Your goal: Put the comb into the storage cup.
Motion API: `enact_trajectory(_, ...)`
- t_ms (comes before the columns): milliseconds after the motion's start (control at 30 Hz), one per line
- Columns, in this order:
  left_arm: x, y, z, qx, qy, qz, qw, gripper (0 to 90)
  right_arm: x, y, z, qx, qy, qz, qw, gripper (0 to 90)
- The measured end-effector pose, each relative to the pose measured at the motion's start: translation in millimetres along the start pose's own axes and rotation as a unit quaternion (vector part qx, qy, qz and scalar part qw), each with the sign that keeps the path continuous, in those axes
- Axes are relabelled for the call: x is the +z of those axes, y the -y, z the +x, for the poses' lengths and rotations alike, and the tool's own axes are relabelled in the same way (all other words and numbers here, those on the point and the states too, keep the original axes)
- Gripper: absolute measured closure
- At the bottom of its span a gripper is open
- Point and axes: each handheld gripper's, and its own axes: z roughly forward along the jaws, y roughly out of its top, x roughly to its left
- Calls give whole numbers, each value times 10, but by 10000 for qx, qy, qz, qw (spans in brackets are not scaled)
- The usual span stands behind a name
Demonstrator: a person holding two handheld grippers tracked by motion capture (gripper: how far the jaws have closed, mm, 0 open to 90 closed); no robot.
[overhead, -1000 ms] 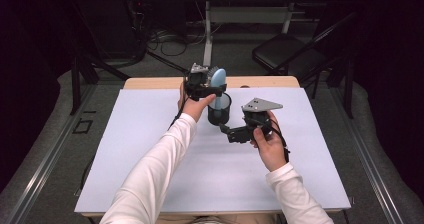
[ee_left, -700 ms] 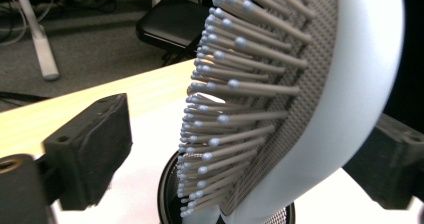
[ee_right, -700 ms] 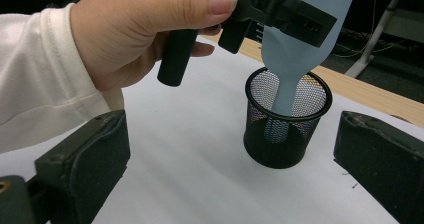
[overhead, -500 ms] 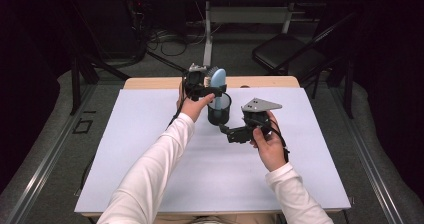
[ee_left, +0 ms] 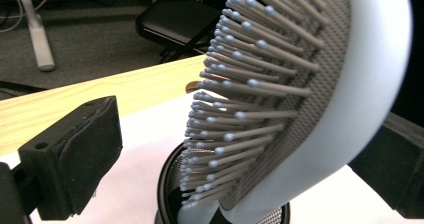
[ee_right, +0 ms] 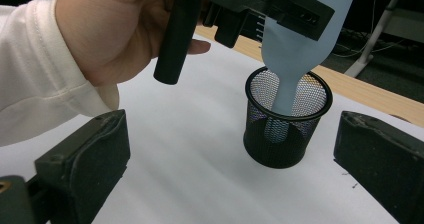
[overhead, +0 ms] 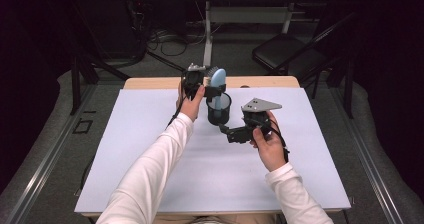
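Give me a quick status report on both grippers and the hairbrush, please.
Left gripper around the hairbrush head, handle down in the mesh cup. Right gripper open, empty, near the cup. Nothing in the way.

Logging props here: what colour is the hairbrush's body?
Pale blue; the hairbrush shows it best in the right gripper view, handle down in the black mesh cup.

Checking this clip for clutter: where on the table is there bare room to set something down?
Nearly all the white mat is bare: left of the sleeve, the near edge, and right of the right gripper. Crowded only mid-back, around the mesh cup, brush and left gripper.
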Motion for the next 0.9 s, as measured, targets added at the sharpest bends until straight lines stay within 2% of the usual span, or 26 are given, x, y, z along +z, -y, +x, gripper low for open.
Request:
enact_trajectory(133, -4, -5, -7, 72, -20, 11, 10000, 5, -1, -1, 4, -2, 0, 3, 10000, 10)
enact_trajectory(367, 5, 1, -6, 80, -92, 76, 9999, 5, 5, 1, 6, -8, -1, 13, 10000, 9)
enact_trajectory(900, 3, 2, -34, 123, -36, 96, 9999, 5, 2, -1, 9, -5, -4, 6, 10000, 10)
